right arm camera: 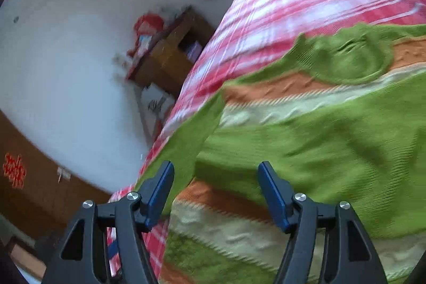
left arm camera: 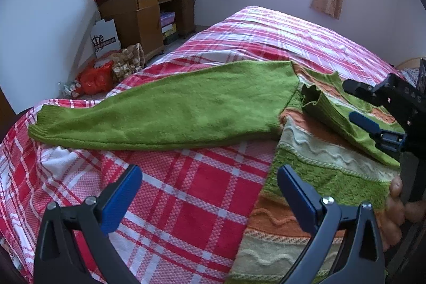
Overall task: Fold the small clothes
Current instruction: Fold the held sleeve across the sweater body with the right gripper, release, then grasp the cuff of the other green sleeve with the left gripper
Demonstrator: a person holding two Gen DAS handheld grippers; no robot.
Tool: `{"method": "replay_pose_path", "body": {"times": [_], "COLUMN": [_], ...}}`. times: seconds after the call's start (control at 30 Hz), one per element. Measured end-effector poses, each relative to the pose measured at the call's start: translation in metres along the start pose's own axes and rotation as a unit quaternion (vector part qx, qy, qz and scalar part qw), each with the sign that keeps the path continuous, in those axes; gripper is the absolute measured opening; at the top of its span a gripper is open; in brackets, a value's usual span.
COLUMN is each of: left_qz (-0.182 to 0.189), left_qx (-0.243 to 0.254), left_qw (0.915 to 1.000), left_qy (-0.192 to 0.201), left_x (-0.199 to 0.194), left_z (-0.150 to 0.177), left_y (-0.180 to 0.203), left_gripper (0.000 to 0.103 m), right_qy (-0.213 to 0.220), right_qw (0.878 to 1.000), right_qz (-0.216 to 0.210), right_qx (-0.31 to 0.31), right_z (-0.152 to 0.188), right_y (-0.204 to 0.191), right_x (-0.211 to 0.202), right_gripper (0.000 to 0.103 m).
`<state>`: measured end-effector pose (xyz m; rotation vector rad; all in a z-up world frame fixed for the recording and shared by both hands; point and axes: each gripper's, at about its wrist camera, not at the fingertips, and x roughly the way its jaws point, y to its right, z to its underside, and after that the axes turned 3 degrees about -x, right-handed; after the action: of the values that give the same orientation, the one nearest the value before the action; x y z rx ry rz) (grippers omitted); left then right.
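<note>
- The left gripper (left arm camera: 210, 193) is held with fingers spread and nothing between them, over bare red plaid bedspread (left arm camera: 186, 204) just short of the sweater (left arm camera: 319, 172).
- The right gripper (right arm camera: 215, 190) is seen parted and empty above the sweater's striped body, nearer to it than the left.
- The green sleeve (left arm camera: 165, 111) is stretched leftward from the body, long axis crosswise beyond the left fingers.
- It is judged the next part to fold inward.

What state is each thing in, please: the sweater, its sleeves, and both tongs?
Sweater: lying flat on the bed, not yet fully folded.
Left sleeve: stretched out sideways over the plaid sheet.
Other sleeve: folded across the body.
Left tongs: open, empty.
Right tongs: open, nothing gripped.
</note>
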<state>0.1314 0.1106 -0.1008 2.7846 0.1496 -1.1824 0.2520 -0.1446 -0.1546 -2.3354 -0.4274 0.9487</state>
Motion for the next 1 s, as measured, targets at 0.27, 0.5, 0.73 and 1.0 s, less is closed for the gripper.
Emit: {"method": "replay_pose_path", "body": {"times": [0.27, 0.5, 0.73, 1.0], "left_qz": [-0.013, -0.02, -0.054, -0.135], "left_qx": [-0.002, -0.029, -0.105, -0.228], "left_qw": [0.9999, 0.9992, 0.9929, 0.964], "left_qy": [-0.002, -0.019, -0.013, 0.023], "left_x": [0.0, 0.004, 0.001, -0.005], "left_z": [0.0, -0.002, -0.014, -0.036], "left_y": [0.0, -0.015, -0.071, -0.175], "left_gripper": [0.103, 0.103, 0.103, 0.101], "right_qy": [-0.057, -0.067, 0.052, 0.054], "right_qw": [0.987, 0.977, 0.979, 0.968], "right_qz": [0.106, 0.128, 0.104, 0.108], "right_qx": [-0.102, -0.155, -0.167, -0.221], "right_z": [0.009, 0.008, 0.016, 0.047], "right_y": [-0.034, -0.049, -0.076, -0.1], "right_x": [0.05, 0.044, -0.034, -0.058], "right_gripper": [0.024, 0.033, 0.088, 0.088]}}
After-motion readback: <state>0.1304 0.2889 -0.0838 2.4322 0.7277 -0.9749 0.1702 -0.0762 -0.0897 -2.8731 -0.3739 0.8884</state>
